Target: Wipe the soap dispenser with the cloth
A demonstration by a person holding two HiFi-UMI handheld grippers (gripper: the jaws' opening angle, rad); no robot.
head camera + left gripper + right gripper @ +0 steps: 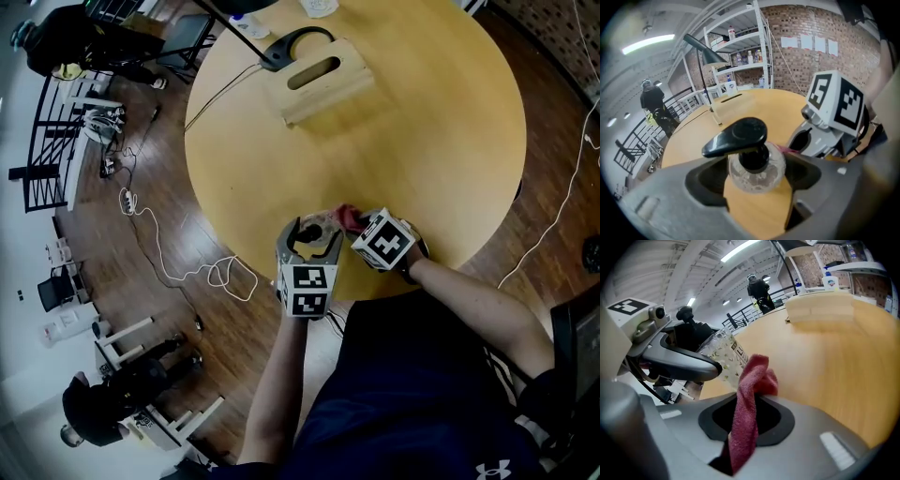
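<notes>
Left tongs (757, 194): released, jaws spread around the soap dispenser (751, 161), which stands upright on the counter (422, 141).
Right tongs (745, 423): clenched on the red cloth (749, 392), just beside the dispenser.
Progress: wiping apparently not started; contact unclear.

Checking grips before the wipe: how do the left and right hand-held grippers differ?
The left hand-held gripper has its jaws wide; the right hand-held gripper has them nearly together. The left has the dispenser standing between its jaws, apparently unsqueezed; the right pinches the red cloth, which pokes out toward the dispenser. Both point down at the near edge of the table.
</notes>
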